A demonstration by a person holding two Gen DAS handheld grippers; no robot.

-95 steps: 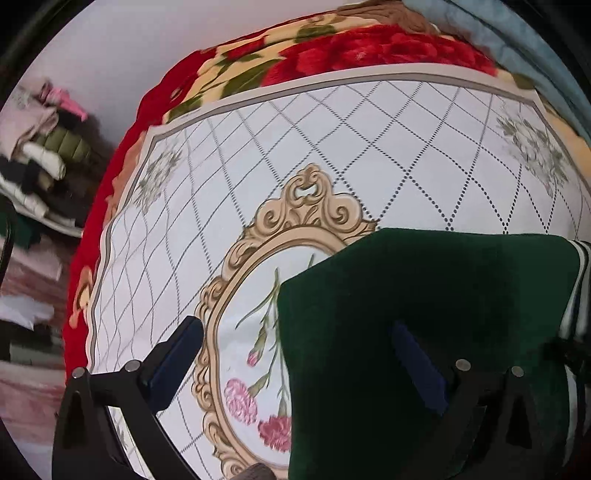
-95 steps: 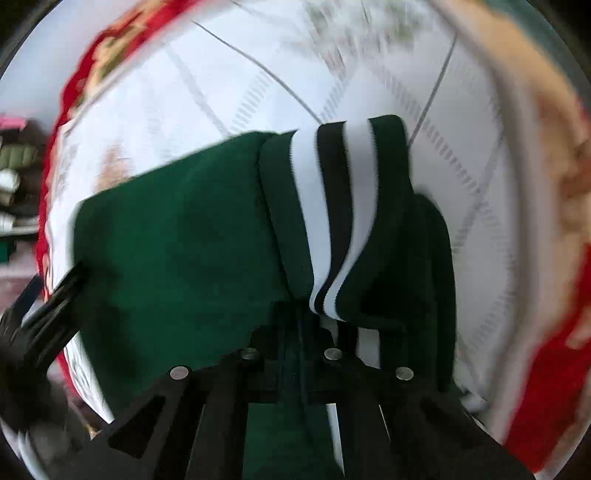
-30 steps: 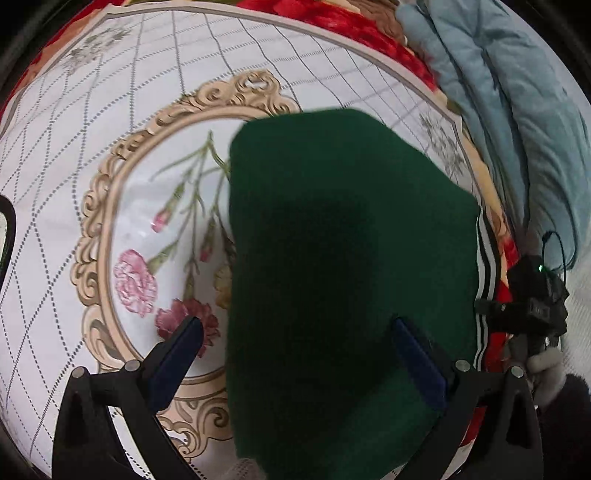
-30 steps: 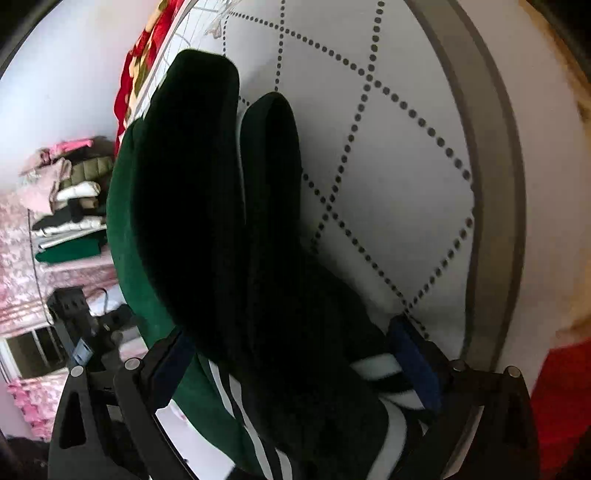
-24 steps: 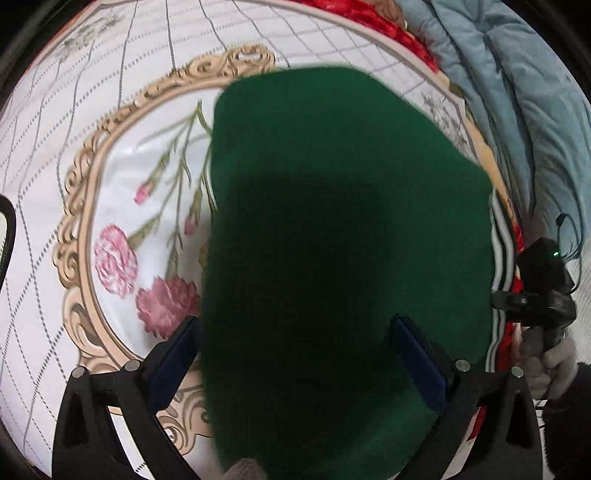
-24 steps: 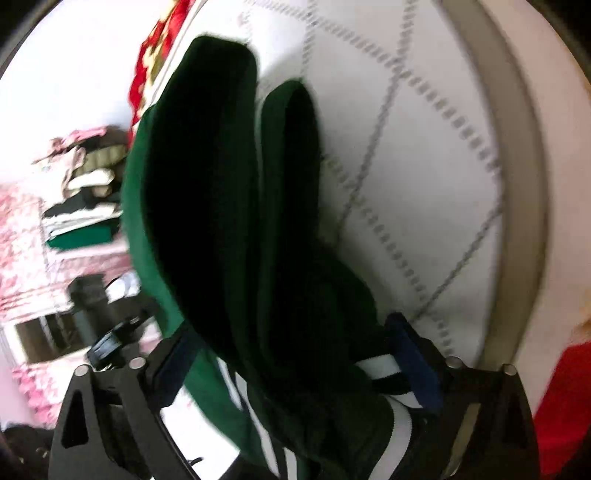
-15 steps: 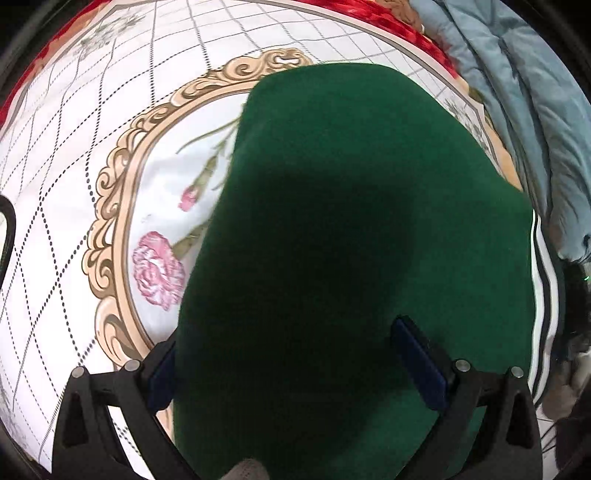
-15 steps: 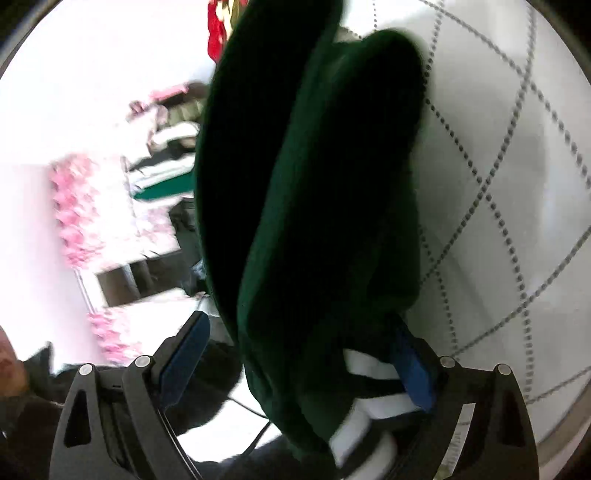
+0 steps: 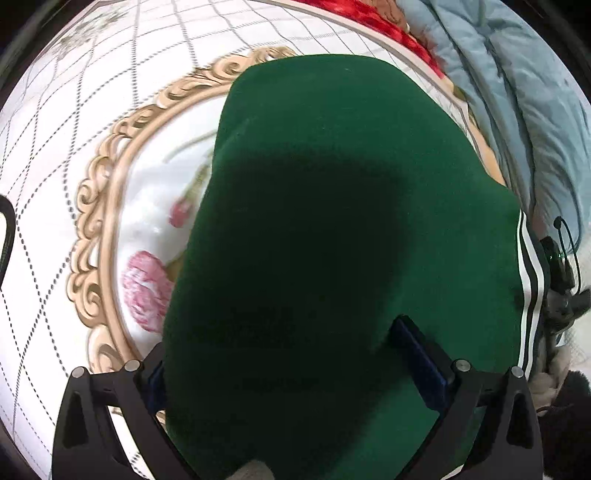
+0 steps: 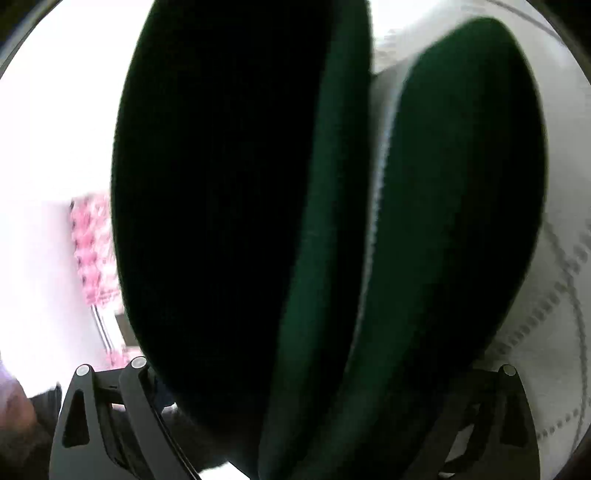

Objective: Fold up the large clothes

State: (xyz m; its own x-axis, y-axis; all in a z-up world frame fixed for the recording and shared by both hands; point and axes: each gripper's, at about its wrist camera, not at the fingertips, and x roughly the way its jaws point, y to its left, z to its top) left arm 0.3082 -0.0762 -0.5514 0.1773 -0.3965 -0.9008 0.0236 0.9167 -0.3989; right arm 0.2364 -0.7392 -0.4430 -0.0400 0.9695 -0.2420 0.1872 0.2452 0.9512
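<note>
A dark green folded garment (image 9: 332,221) with a black-and-white striped hem (image 9: 532,295) lies on the white diamond-patterned bed cover (image 9: 74,110). My left gripper (image 9: 280,336) is open and points steeply down over the garment's near end. The cloth hides part of its left pad, and its right pad (image 9: 417,354) rests on top. In the right wrist view the garment (image 10: 240,203) is seen edge-on as two thick folds filling the gap of my right gripper (image 10: 314,369). Its jaws stand wide, with one finger hidden by cloth. From the left wrist view, the right gripper (image 9: 557,284) is by the striped hem.
A light blue quilt (image 9: 517,92) lies bunched along the far right of the bed, past a red floral blanket (image 9: 369,22). A gloved hand (image 9: 561,365) holds the right gripper. In the right wrist view, a pink patterned curtain (image 10: 92,251) hangs on a bright wall.
The garment now fills more of the left wrist view, covering the printed flowers. The right gripper swung from the bed cover toward the room; the folds fill its gap and the stripes are out of sight.
</note>
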